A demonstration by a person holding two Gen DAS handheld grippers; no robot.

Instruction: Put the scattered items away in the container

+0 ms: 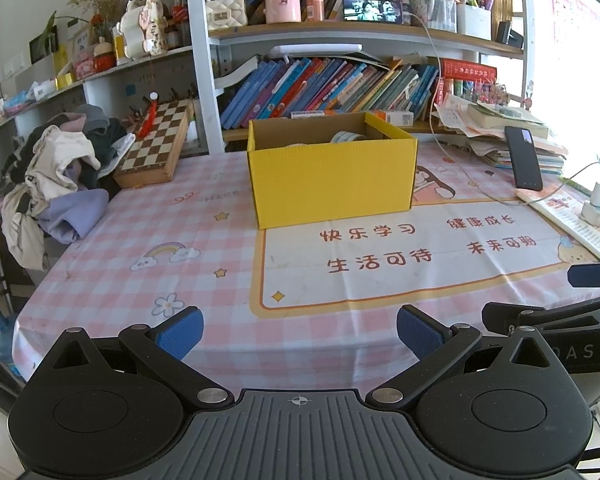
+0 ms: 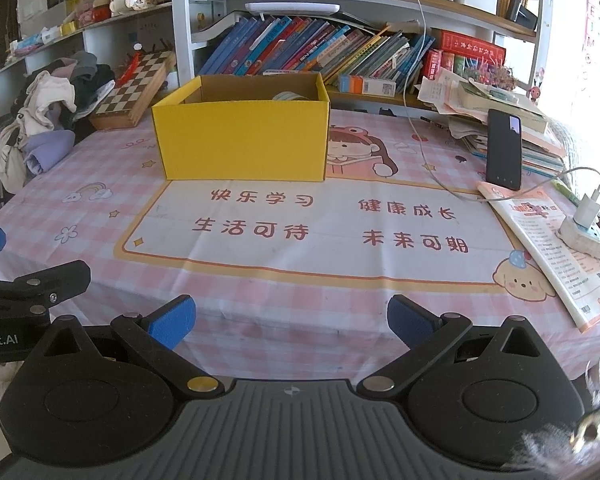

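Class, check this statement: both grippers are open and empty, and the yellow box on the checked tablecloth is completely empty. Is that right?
Not quite. The yellow box is not empty: the left wrist view shows a roll-like item inside, near its back wall. The rest holds: the left gripper and right gripper are open and empty, on the checked tablecloth.

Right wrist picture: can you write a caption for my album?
Open right gripper waits above the pink checked tablecloth, facing a yellow cardboard box before the bookshelf.
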